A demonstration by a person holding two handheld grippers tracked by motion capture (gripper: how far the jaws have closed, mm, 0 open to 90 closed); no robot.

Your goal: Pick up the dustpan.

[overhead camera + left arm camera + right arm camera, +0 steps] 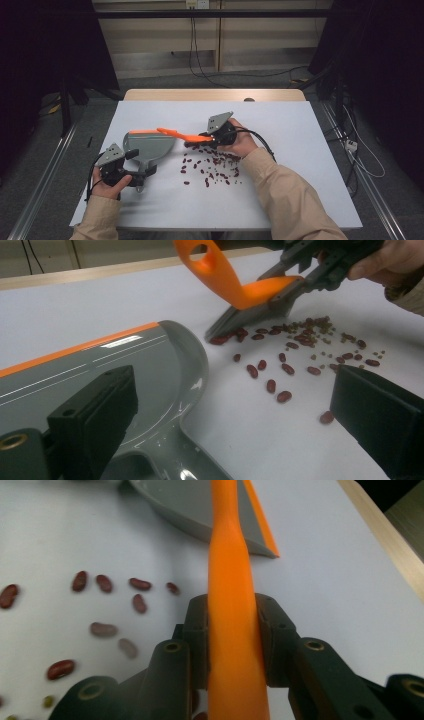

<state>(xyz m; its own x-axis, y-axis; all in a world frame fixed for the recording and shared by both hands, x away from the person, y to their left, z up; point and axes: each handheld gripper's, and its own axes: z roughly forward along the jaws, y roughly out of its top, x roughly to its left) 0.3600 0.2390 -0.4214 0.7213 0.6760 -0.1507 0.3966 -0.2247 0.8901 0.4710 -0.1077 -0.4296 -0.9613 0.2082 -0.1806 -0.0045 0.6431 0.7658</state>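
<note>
A grey dustpan (150, 142) with an orange front edge lies on the white table top, its handle pointing toward the person. My left gripper (141, 162) stands open astride that handle (165, 460), and the far jaw is clear of it. My right gripper (202, 137) is shut on the orange handle of a small brush (232, 555). The brush's grey bristles (240, 322) rest on the table among dark red beans (212, 167), just right of the dustpan's mouth (195, 355). More beans (105, 582) lie to the left in the right gripper view.
The white board (300, 150) covers a wooden table whose far edge (215, 95) shows at the back. Small greenish bits (315, 332) are mixed in with the beans. Cables trail from both grippers, and dark stands flank the table.
</note>
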